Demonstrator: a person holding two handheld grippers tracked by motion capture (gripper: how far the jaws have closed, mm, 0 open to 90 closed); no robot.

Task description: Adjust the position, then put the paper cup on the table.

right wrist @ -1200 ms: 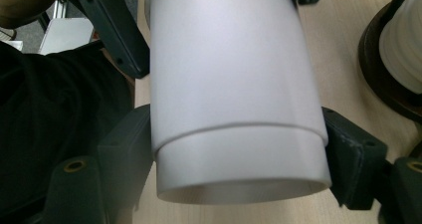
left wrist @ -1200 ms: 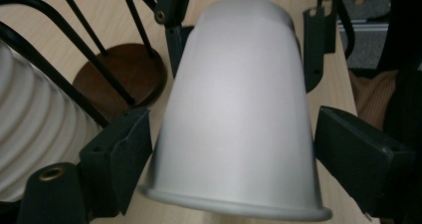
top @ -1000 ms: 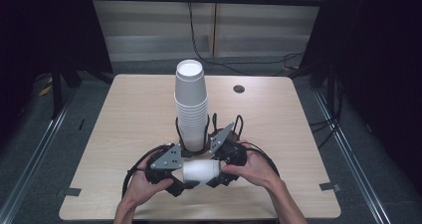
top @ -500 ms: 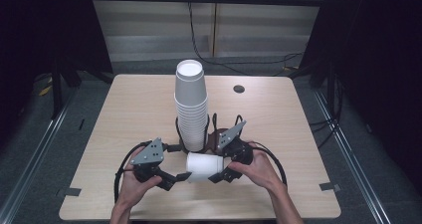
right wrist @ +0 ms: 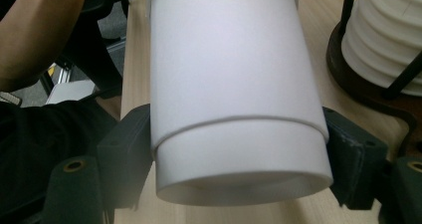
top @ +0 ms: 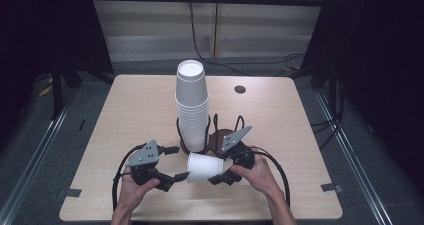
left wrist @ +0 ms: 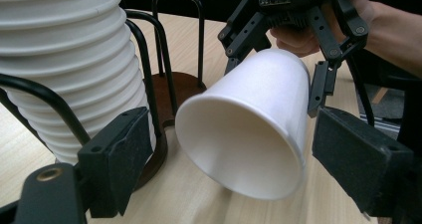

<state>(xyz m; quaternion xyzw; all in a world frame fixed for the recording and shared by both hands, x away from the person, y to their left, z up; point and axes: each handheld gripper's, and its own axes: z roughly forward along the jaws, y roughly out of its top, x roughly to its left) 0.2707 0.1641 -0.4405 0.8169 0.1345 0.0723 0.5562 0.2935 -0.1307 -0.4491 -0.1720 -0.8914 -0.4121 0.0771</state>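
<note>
A lab recording bay: bare wooden counter [top: 140,110] amid dark curtains [top: 45,30] (floor rails [top: 40,140], trailing cables [top: 200,40]).

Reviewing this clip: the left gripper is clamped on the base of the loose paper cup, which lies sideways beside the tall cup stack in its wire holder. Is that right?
Not quite: the right gripper clamps the loose paper cup at its base, as the right gripper view shows. The left gripper sits open near the cup's mouth. The cup does lie sideways beside the tall cup stack in its wire holder.
</note>
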